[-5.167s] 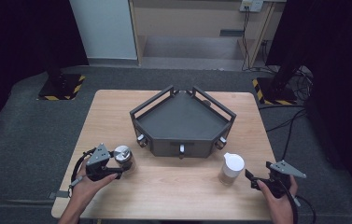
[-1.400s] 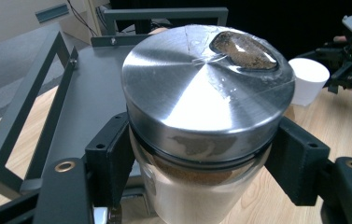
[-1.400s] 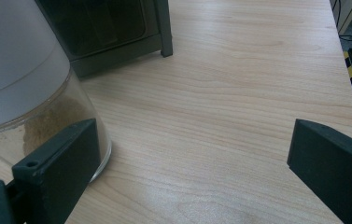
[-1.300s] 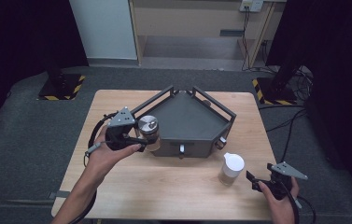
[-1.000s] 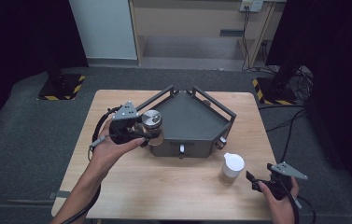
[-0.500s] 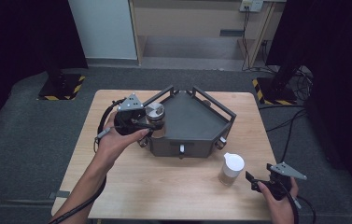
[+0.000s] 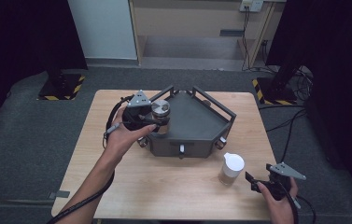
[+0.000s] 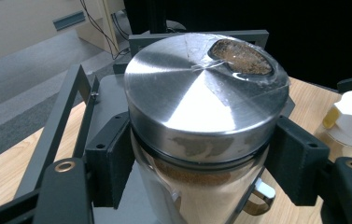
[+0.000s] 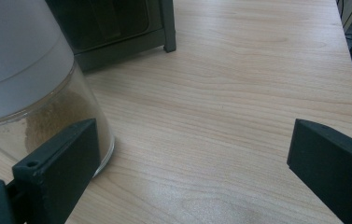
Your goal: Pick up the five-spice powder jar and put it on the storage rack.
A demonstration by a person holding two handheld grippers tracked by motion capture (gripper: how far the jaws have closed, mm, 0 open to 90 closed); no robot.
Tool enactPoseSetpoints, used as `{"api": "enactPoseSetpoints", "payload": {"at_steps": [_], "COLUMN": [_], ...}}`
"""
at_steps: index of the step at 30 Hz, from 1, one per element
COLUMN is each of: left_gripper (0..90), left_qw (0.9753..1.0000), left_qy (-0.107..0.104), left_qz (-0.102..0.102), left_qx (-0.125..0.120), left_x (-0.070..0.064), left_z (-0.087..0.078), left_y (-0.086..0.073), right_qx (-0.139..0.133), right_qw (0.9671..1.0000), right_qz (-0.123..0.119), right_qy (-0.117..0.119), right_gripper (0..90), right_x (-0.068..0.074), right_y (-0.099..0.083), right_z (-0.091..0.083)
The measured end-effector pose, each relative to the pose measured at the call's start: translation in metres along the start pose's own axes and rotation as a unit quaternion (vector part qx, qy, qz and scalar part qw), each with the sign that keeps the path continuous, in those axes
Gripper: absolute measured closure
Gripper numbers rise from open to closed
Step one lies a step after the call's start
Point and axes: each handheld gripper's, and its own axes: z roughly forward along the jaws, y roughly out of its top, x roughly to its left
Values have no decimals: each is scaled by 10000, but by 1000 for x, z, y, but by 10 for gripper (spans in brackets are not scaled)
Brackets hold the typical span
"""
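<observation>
The left gripper (image 7: 157, 116) clamps its fingers on a steel-lidded jar (image 7: 160, 108), held over the dark tray's (image 7: 197, 122) left rail. Further right, a white-lidded jar (image 7: 232, 169) stands on the counter (image 7: 164, 186), just beside the spread-fingered right gripper (image 7: 254, 183).

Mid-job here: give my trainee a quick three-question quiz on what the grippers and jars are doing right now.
1. True or false: the left gripper is shut on the metal-lidded jar.
2. Where is that jar? A) on the floor B) over the left edge of the dark tray C) beside the right gripper
3. Fill in: the right gripper's jaws stand ____, beside the white-lidded jar on the table.

Key: 1 true; 2 B; 3 open.
</observation>
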Motion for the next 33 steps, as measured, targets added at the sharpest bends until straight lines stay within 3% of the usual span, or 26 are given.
{"api": "enactPoseSetpoints", "payload": {"at_steps": [23,33], "left_gripper": [295,295], "left_qw": [9997,9997], "left_qy": [204,238], "left_qz": [-129,-70], "left_qx": [27,88], "left_x": [6,5], "left_z": [22,26], "left_y": [-13,-14], "right_qx": [2,8], "right_qw": [10000,10000], "right_qz": [4,16], "right_qy": [-13,-15], "right_gripper": [32,33], "right_x": [-1,-2], "right_y": [-1,-1], "right_z": [-1,-2]}}
